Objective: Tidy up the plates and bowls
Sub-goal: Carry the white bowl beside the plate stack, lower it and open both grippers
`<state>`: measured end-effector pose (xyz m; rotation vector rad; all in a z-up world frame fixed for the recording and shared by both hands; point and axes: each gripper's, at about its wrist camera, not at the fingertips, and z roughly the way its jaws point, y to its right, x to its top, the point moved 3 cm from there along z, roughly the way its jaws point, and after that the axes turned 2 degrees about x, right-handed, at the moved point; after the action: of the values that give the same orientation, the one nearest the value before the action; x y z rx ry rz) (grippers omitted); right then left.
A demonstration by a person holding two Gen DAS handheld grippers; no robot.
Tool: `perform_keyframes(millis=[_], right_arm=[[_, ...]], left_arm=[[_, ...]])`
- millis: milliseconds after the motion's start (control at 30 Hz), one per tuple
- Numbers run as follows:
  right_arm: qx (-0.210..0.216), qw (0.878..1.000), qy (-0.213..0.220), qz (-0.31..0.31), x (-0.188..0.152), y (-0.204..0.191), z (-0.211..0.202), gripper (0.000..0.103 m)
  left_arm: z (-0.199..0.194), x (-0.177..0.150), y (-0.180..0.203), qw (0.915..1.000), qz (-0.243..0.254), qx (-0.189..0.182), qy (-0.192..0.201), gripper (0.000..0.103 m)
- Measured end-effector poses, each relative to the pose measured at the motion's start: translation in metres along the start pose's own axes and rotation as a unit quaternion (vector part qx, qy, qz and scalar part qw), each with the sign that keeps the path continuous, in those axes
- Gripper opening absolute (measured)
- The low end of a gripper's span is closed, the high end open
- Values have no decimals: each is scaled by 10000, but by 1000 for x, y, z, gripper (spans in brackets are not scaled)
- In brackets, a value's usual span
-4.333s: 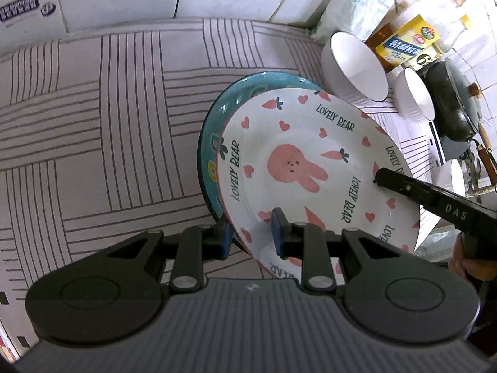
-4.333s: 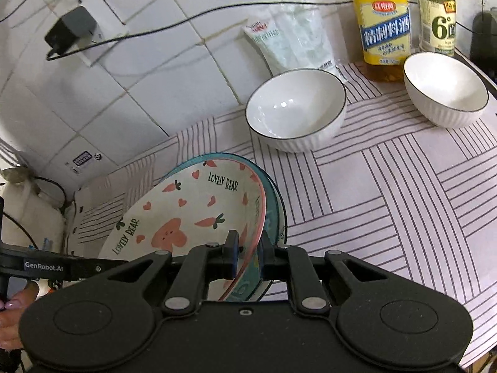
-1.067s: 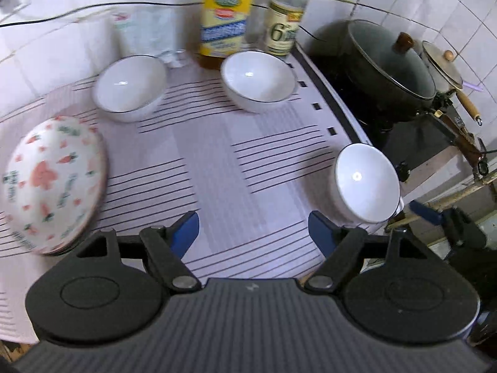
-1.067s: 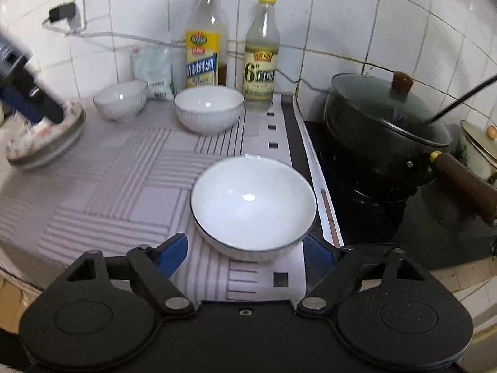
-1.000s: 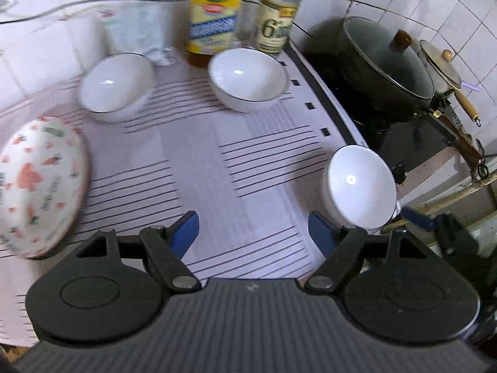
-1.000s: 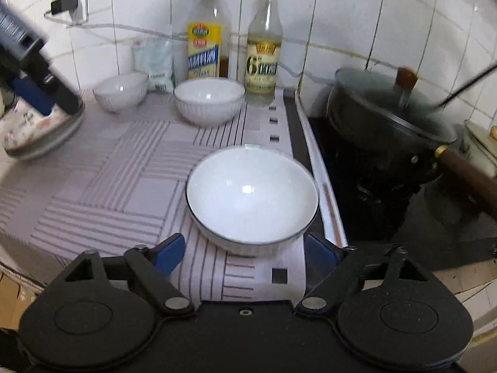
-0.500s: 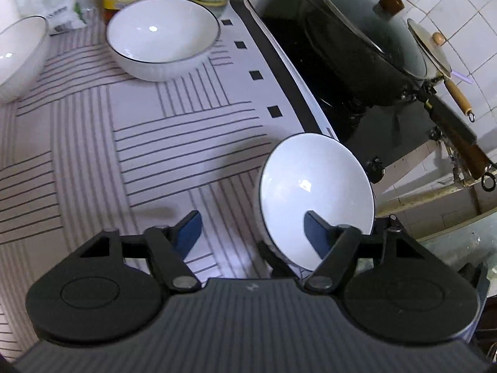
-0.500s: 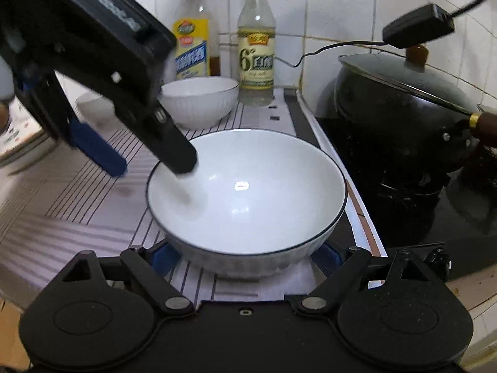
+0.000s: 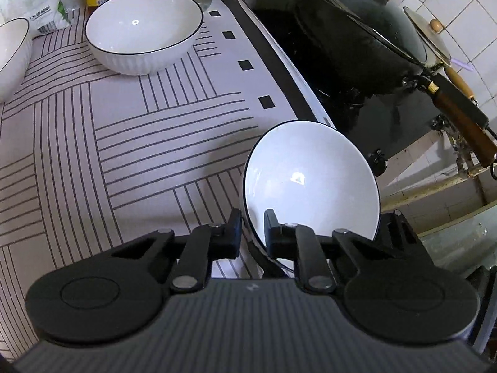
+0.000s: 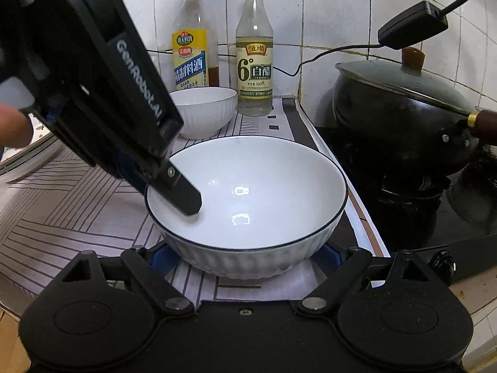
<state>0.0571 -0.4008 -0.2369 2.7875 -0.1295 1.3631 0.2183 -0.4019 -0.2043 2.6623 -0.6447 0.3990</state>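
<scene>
A white bowl with a thin dark rim point(image 9: 310, 180) point(image 10: 248, 199) sits near the front right of the striped mat, beside the stove. My left gripper point(image 9: 252, 227) is shut on its near-left rim, one finger inside and one outside; it also shows in the right wrist view point(image 10: 183, 192). My right gripper point(image 10: 245, 256) is open, its blue-padded fingers on either side of the bowl's base. A second white bowl point(image 9: 143, 31) point(image 10: 203, 110) stands at the back by the bottles. A third bowl point(image 9: 11, 59) shows at the far left edge.
Two bottles point(image 10: 254, 49) point(image 10: 191, 43) stand against the tiled wall. A black lidded wok point(image 9: 357, 31) point(image 10: 400, 112) sits on the stove to the right, handle pointing forward. A white bag point(image 9: 31, 0) lies at the back left. A plate edge point(image 10: 28, 158) shows at left.
My left gripper has closed on the bowl's rim. My right gripper has moved closer so its open fingers flank the bowl's base.
</scene>
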Motion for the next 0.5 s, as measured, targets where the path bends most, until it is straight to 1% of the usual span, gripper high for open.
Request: perform_keyframes(millis=[267,400,500], right_arm=[[115,9999,96,-81,-4,-8,-9,92],[194,9996,123,-179,1,-18,-13,92],[298,9990,167,-275,7,-29,-15,92]], left_arm=[[-8,-6,-2,9999,51,111,-31,14],[-21,-12,-6,9996,158,240,32,14],[-33,-14,-13,9993,128,351,50,14]])
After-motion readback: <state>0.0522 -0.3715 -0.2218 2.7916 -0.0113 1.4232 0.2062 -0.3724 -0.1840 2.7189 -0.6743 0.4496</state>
